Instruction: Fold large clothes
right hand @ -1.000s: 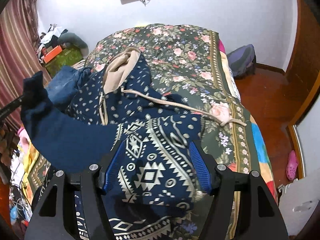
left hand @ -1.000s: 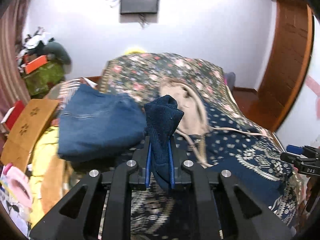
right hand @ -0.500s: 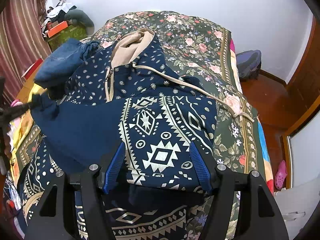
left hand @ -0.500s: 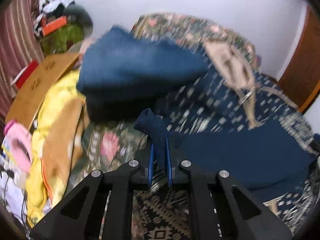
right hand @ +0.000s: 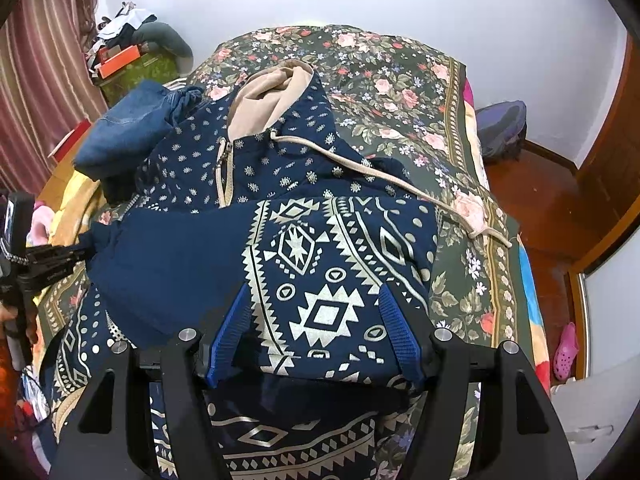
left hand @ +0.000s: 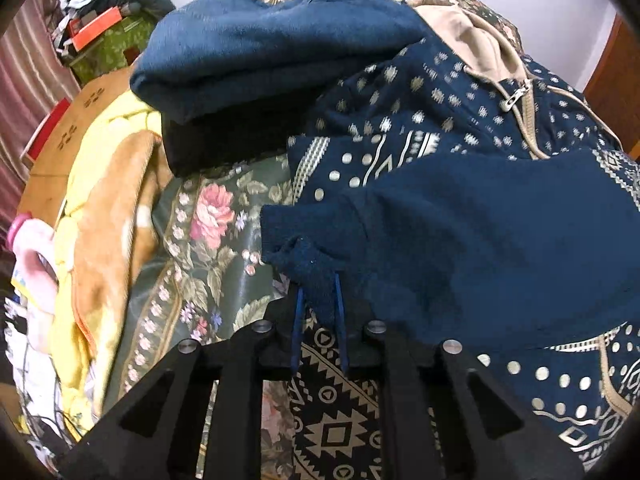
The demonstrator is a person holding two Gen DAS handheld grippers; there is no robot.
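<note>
A navy hoodie (right hand: 320,240) with cream geometric print and a beige-lined hood (right hand: 272,96) lies on the bed; it also shows in the left wrist view (left hand: 480,128). My left gripper (left hand: 318,300) is shut on the hoodie's plain navy sleeve cuff (left hand: 308,264), holding it low over the hoodie's left edge; it appears in the right wrist view (right hand: 60,258) too. My right gripper (right hand: 316,332) is open, its blue pads (right hand: 232,328) on either side of a folded patterned sleeve that lies on the hoodie's body.
The bed has a dark floral cover (right hand: 400,80). Blue jeans (left hand: 260,48) lie bunched beside the hood. A yellow and brown blanket (left hand: 104,216) and clutter sit at the left. A wooden floor (right hand: 540,208) and a pink shoe (right hand: 566,350) are at the right.
My left gripper has swung down with the sleeve cuff, from raised in the air to low over the hoodie. The navy sleeve now lies across the body. My right gripper stayed open.
</note>
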